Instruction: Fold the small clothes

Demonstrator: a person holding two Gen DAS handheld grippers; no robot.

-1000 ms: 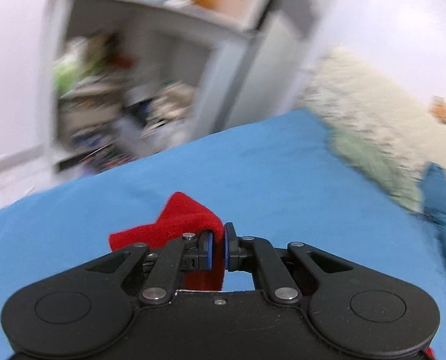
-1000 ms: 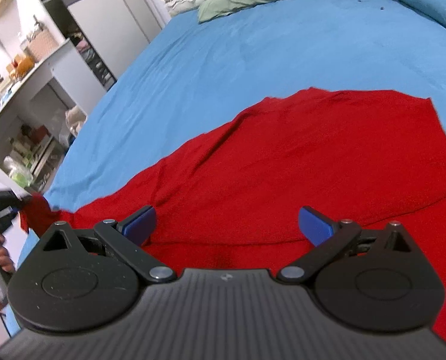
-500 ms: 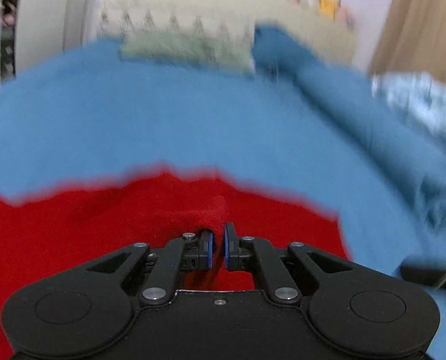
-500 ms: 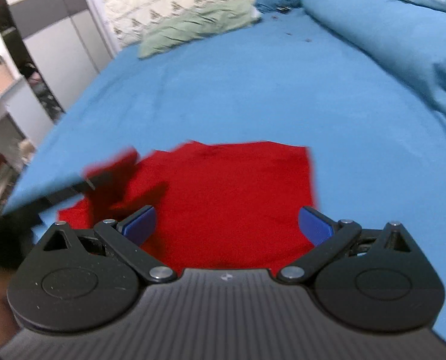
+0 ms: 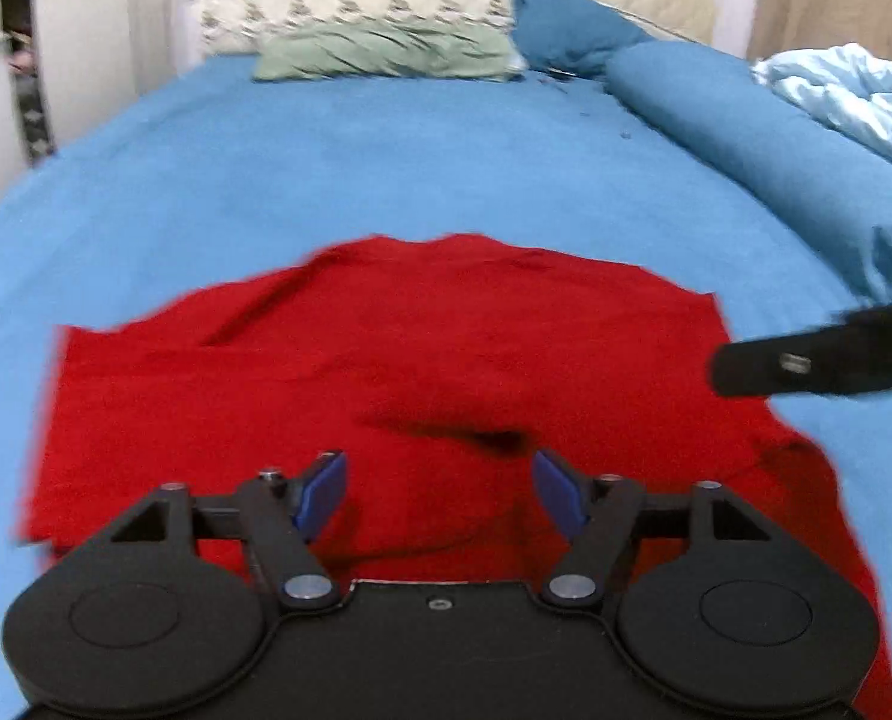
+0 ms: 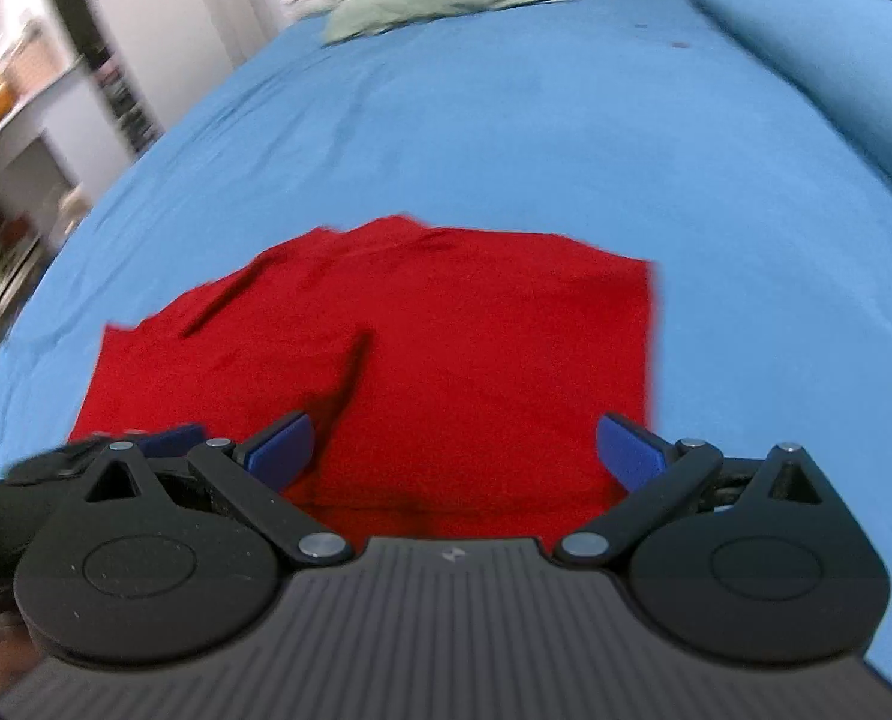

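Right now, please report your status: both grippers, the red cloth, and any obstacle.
Left gripper just opened, nothing between its jaws. Right gripper open, empty. Red cloth lies folded on the blue bed sheet. No obstacle near the cloth.

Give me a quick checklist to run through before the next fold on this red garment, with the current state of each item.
1. Left gripper has let go: ok, jaws have just been opening, nothing pinched.
2. Right gripper free: ok, jaws wide apart, nothing between them.
3. Red garment resting on the blue bedsheet: ok.
4. Garment lying smooth: not ok, creases run across it.
5. Fold edges lined up: cannot tell, near edge hidden behind the grippers.
6. Green pillow apart from the garment: ok.
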